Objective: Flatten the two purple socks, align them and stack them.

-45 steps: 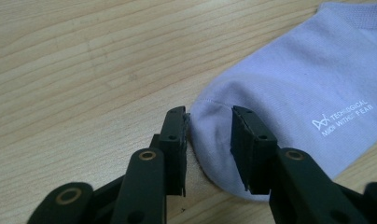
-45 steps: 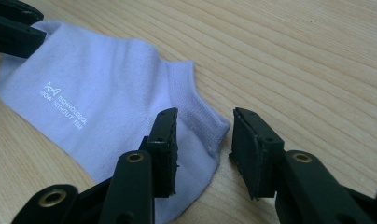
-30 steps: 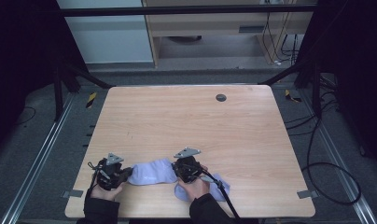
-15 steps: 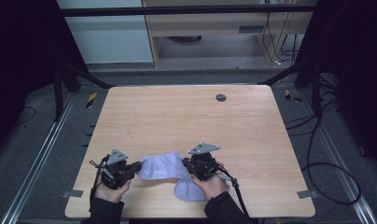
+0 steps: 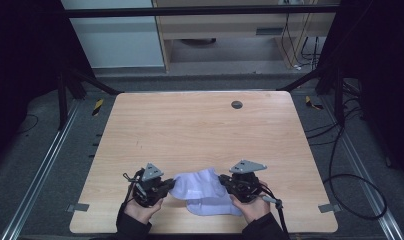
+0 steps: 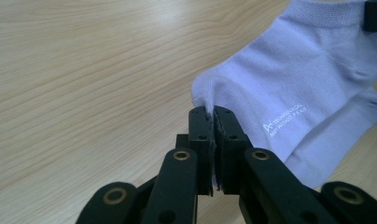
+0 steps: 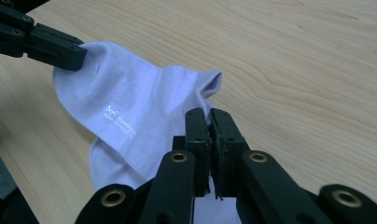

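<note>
A pale lilac sock [image 5: 197, 184] with small white lettering hangs stretched between my two grippers near the table's front edge. My left gripper [image 5: 166, 186] is shut on the sock's toe end [image 6: 210, 93]. Opposite it, my right gripper [image 5: 224, 181] is shut on the cuff edge [image 7: 210, 88]. In the right gripper view the left gripper [image 7: 70, 53] pinches the far end of the sock [image 7: 130, 107]. A second lilac sock [image 5: 212, 206] lies flat on the table under and in front of the held one.
The light wooden table [image 5: 200, 135] has a small dark round disc [image 5: 236, 104] near its far edge. Black frame posts and trailing cables stand around the table, and the floor lies beyond each edge.
Both grippers have moved apart and lifted a little, the right one going rightward, so the sock is now spread out between them and the second sock shows beneath.
</note>
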`<state>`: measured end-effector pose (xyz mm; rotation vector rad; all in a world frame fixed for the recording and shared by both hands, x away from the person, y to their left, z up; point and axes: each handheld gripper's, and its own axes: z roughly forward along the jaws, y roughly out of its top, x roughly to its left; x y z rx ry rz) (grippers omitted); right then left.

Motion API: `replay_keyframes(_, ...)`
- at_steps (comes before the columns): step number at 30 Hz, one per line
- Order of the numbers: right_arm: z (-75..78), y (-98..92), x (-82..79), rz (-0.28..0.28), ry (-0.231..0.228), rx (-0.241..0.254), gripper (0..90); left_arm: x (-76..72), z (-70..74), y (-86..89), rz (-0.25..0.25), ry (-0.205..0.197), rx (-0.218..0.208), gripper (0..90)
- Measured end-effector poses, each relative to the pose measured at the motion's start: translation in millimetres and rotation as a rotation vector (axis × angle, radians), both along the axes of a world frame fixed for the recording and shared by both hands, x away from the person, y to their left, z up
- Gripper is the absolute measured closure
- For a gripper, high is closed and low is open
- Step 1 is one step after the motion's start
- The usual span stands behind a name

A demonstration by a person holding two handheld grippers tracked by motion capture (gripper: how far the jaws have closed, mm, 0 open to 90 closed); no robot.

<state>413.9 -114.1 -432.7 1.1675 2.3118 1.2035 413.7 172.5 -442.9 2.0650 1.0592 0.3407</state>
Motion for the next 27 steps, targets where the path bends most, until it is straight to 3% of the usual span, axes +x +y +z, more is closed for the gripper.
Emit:
replay_keyframes(13,-6.0,-35.3,-22.4,-0.030,0.036,-0.007,86.9,-6.3,-8.0,-38.5,-0.099,0.035,0.053,86.3)
replay_keyframes(27,-18.5,-47.5,-28.9,-0.044,0.067,-0.026,86.8,-7.7,-19.5,-46.1,-0.121,0.070,0.068,86.3)
